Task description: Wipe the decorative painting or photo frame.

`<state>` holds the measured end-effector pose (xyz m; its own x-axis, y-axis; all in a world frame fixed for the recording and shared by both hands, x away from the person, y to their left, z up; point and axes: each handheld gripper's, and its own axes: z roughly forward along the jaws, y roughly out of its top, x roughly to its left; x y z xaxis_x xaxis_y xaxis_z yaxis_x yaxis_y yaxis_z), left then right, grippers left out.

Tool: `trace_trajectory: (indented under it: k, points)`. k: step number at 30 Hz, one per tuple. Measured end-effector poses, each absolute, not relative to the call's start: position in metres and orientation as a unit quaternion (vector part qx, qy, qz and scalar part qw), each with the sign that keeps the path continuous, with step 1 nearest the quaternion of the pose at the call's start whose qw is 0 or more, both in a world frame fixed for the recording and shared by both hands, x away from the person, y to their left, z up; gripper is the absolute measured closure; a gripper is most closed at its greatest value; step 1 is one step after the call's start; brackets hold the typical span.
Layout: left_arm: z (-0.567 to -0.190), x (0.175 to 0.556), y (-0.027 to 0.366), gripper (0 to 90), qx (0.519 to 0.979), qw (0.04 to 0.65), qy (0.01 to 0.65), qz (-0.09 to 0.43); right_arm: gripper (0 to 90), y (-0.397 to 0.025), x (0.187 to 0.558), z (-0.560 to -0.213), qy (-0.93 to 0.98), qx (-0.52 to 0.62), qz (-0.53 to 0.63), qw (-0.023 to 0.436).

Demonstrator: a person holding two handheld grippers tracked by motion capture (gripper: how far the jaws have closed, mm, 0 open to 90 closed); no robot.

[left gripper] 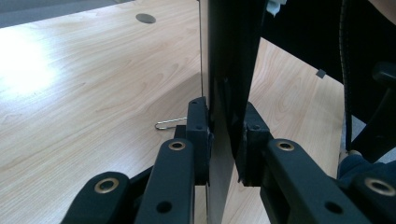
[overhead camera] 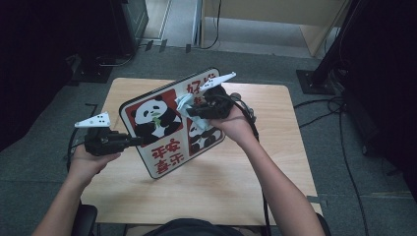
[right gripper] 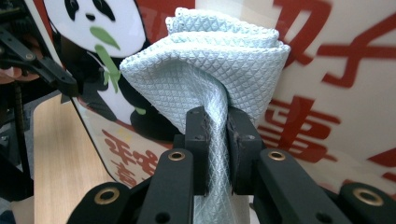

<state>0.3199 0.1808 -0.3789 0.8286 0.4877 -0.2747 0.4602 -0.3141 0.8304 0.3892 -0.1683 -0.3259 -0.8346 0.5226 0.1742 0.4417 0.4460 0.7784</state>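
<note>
Wiping the panda sign (overhead camera: 162, 125) looks midway: cloth (overhead camera: 185, 102) pressed on its upper face, lower part likely still to do. Left hand-held gripper (overhead camera: 135, 141) clamped tight on the sign's edge, tilting it above the worktop (overhead camera: 231, 182). Right hand-held gripper (right gripper: 216, 123) closed on the bunched cloth.

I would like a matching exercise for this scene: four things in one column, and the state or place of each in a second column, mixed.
Things:
1. left gripper
2. right gripper
3. panda sign
4. paper clip

States:
A. lies flat on the wooden table
B. shut on the light blue cloth
C. held tilted above the table
D. shut on the sign's edge

Pairs: 1-D, 2-B, 3-C, 4-A
</note>
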Motion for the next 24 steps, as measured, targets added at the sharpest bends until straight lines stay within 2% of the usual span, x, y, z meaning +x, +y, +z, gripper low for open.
trace_trajectory:
  k: [24]
  points:
    - [-0.379, 0.32, 0.181, 78.7, 0.811, 0.507, 0.292, 0.014, 81.1, -0.172, 0.375, -0.378, 0.85, 0.294, 0.437, 0.02]
